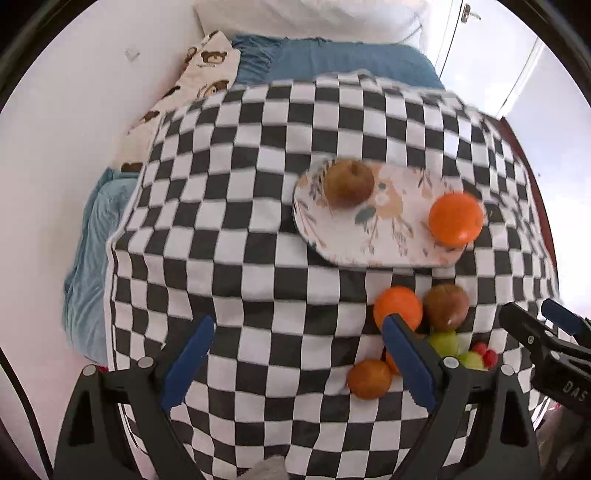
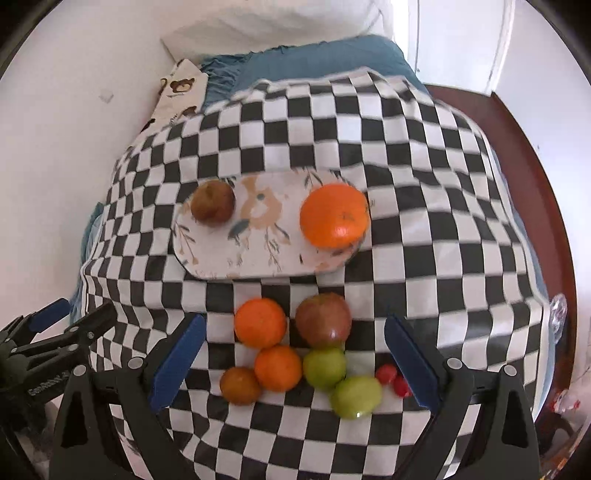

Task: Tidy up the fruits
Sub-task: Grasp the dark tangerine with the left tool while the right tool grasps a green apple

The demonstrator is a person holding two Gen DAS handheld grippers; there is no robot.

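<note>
I see white walls around a bed with blue bedding [image 2: 306, 59], a white pillow [image 1: 306, 18] at its head and a bear-print cloth [image 1: 199, 85] along the wall side. Over the bed lies a black-and-white checkered cloth [image 2: 424, 229], which carries everything. On it sits an oval floral tray [image 2: 236, 254] holding two fruits well apart: a brown apple [image 2: 213, 201] at its left end and a large orange [image 2: 334, 216] at its right end. Nearer to me, off the tray, the rest of the fruit is bunched together on the cloth: a red-green apple [image 2: 323, 320] beside an orange [image 2: 260, 323], another orange [image 2: 277, 368] just below them, a darker orange fruit [image 2: 240, 386] touching it on the left, two green fruits [image 2: 324, 367] side by side, and two small red cherry tomatoes [image 2: 386, 373] at the right. My right claw [image 2: 293, 365] hangs above this cluster with its blue-padded jaws spread wide and nothing between them. My left claw [image 1: 297, 363] is likewise spread wide and carrying nothing, over bare cloth to the left of the pile.
</note>
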